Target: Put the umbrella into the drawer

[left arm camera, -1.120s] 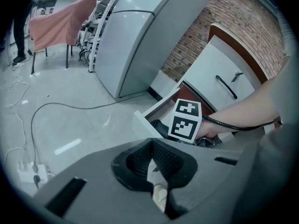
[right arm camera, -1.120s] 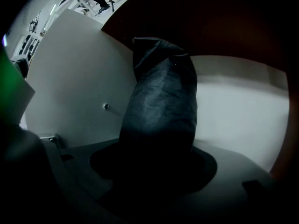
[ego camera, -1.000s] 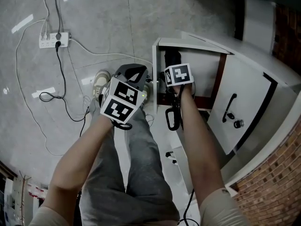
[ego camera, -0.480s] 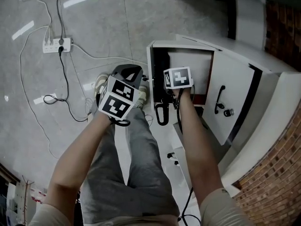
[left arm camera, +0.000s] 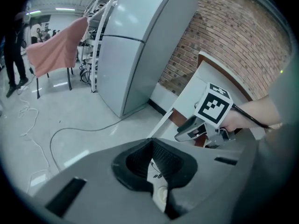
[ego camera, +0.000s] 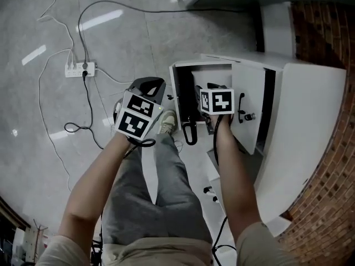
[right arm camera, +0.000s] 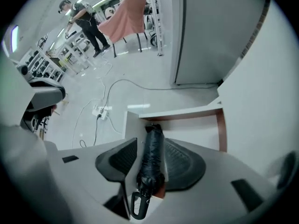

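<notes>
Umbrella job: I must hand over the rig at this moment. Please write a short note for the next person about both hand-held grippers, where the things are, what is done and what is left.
Left hand-held gripper: jaws nearly together with a narrow gap, holding nothing, off to the side of the drawer.
Right hand-held gripper: over the drawer, pointing down. Its jaws are apart and have just been closing, pressing on nothing.
Umbrella: folded, lying in the open drawer along the wall nearer the left hand-held gripper, loop handle toward the person.
Done: the umbrella is in the drawer.
Left: the drawer stands open; probably close it.
</notes>
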The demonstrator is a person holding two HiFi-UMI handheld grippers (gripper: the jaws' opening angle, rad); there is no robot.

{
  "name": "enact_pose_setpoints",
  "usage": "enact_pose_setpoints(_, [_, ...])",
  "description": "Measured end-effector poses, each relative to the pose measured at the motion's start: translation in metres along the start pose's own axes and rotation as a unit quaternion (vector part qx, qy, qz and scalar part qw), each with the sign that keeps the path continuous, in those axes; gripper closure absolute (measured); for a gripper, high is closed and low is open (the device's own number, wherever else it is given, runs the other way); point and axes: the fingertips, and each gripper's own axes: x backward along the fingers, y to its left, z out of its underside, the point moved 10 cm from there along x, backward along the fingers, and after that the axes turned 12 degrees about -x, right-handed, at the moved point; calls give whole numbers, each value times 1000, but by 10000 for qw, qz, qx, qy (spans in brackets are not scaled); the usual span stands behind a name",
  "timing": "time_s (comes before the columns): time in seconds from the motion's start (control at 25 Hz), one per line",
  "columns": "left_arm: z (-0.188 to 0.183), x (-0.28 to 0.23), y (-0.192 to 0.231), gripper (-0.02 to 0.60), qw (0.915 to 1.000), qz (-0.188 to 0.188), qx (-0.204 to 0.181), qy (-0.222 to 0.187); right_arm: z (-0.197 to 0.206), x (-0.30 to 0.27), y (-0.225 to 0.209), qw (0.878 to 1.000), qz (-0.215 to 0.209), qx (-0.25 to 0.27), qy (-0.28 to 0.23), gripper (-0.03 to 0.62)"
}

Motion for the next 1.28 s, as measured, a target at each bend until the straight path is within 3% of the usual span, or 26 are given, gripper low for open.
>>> enact_pose_setpoints(0.28, [-55,63,-12,574,9992,122,-259,-292,-29,116,32,9924,-522,-207,-1097,484])
enact_pose_setpoints(0.4, [-83,92,-21,574,9984,74,-367,-417,-42,173,44,9850,-635,-156,-1598,484])
enact_pose_setpoints(0.64, [-141,153,-46,574,9896,-159,-1245,-696,-51,281,62,9672,-717,1,-2438,538])
enact_pose_setpoints(0.76, [-169,186,-56,574,9849,-194,-1483,-868,-53,335,72,9548,-719,72,-2882,557])
enact_pose_setpoints(0.96, [-218,256,-70,574,9860,-39,-1169,-1185,-54,424,93,9313,-755,287,-3551,574])
enact_pose_setpoints(1.28, [-291,363,-99,574,9630,-705,-1751,-1925,-57,564,119,8769,-977,526,-4677,586])
